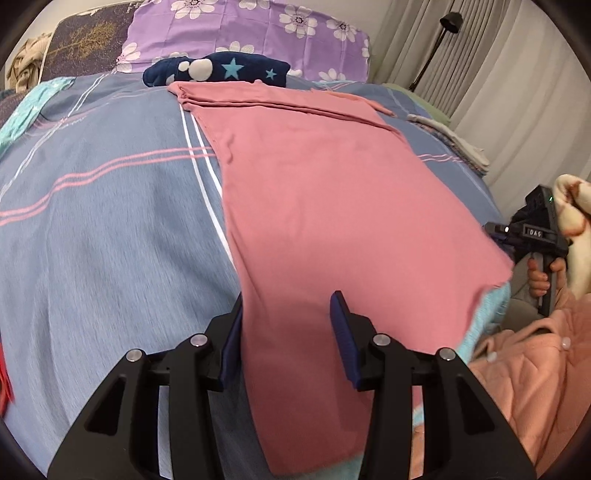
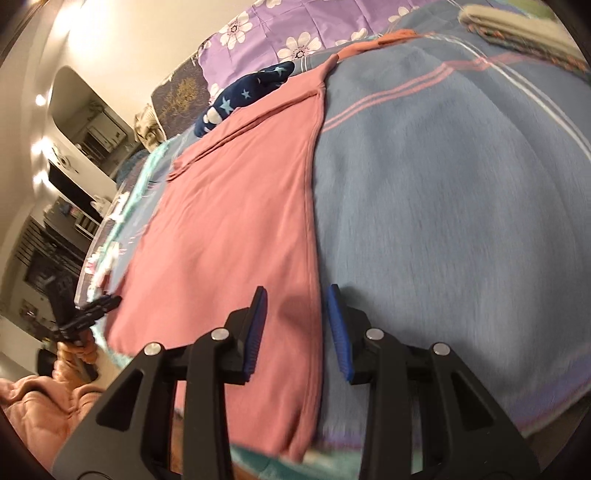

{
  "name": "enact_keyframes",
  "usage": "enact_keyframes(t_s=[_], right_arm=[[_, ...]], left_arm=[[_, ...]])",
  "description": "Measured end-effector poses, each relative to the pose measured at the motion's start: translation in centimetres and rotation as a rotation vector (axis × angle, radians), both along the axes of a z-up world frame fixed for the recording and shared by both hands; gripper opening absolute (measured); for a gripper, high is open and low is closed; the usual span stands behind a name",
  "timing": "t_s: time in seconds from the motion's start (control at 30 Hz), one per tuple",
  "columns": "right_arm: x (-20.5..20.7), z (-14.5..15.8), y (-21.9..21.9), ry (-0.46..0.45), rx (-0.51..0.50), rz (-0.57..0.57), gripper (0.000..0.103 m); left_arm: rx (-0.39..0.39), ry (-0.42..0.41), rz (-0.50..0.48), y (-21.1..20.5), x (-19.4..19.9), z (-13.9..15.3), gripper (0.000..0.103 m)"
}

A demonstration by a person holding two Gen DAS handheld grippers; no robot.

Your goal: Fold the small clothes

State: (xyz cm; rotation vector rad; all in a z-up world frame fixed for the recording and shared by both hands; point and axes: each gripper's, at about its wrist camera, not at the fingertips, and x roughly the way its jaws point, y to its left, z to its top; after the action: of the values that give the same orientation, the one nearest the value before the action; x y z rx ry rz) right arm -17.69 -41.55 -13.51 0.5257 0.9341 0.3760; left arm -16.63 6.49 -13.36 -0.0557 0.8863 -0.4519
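Note:
A pink garment (image 1: 325,206) lies flat and lengthwise on the blue striped bedspread (image 1: 110,229), its far end folded over near the pillows. My left gripper (image 1: 288,325) is open, its blue pads straddling the garment's near left edge. In the right wrist view the same pink garment (image 2: 236,206) shows; my right gripper (image 2: 295,317) is open over its near right edge, the hem running between the pads. The right gripper also shows in the left wrist view (image 1: 532,236), held in a hand at the bed's right side. The left gripper shows in the right wrist view (image 2: 88,314).
A dark blue star-patterned garment (image 1: 218,70) lies folded beyond the pink one. A purple flowered pillow (image 1: 251,33) is behind it. Folded cloths (image 1: 454,140) lie at the bed's right edge. A floor lamp (image 1: 447,26) and curtains stand beyond. My pink sleeve (image 1: 524,373) is at right.

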Motion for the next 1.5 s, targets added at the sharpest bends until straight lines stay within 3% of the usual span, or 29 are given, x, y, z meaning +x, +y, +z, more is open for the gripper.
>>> enact_keyframes(t_s=[0.27,0.33,0.37,0.4,0.43,0.53,0.67,0.83,0.97,1.07,1.13,1.23,1.37,1.5], right_arm=[[-1.0,-0.2,0.2,0.010,0.097,0.045,0.041],[-0.6,-0.2,0.4,0.013,0.117,0.039,0.041],[-0.3,-0.1,0.7,0.012,0.106,0.038,0.034],[-0.1,-0.1,0.9,0.015,0.090,0.038,0.027],[0.1,-0.1,1.1,0.028,0.070,0.040,0.010],[0.3,0.2,0.6,0.042,0.133,0.028,0.006],[0.7,3.4,-0.6,-0.060,0.211,0.004,0.005],[0.1,10.0,-1.5,-0.274,0.272,0.009,0.005],[-2.5,14.8,-1.6,-0.424,0.235,0.002,0.005],[-5.8,17.6,-2.2,-0.560,0.248,0.000,0.005],[-7.6,18.9,-2.4,-0.619,0.174,-0.032,0.005],[-6.5,18.2,-1.6,-0.574,0.091,-0.064,0.005],[-1.7,15.0,-1.0,-0.428,0.122,-0.082,0.005],[2.0,12.8,-0.9,-0.358,0.122,-0.109,0.005]], left_arm=[[-0.070,0.022,-0.032,0.3,-1.1,-0.3,0.040],[-0.080,0.029,-0.022,0.4,-0.7,-0.4,0.030],[-0.081,0.030,-0.014,0.5,-0.5,-0.4,0.025],[-0.082,0.034,0.005,0.6,-0.3,-0.5,0.011],[-0.096,0.042,0.027,0.8,0.0,-0.5,0.002],[-0.121,0.032,0.067,1.0,0.2,0.3,0.002],[-0.193,-0.063,0.074,1.1,0.4,3.6,0.002],[-0.313,-0.249,0.056,1.3,-0.1,9.7,0.002],[-0.303,-0.383,0.104,1.1,-2.2,14.1,0.001],[-0.380,-0.463,0.114,1.6,-5.0,16.7,0.001],[-0.372,-0.501,0.110,1.4,-6.2,17.6,0.002],[-0.337,-0.477,0.113,0.5,-5.4,16.9,0.002],[-0.314,-0.331,0.158,0.5,-1.1,14.1,0.002],[-0.275,-0.276,0.184,0.1,2.4,12.2,0.002]])
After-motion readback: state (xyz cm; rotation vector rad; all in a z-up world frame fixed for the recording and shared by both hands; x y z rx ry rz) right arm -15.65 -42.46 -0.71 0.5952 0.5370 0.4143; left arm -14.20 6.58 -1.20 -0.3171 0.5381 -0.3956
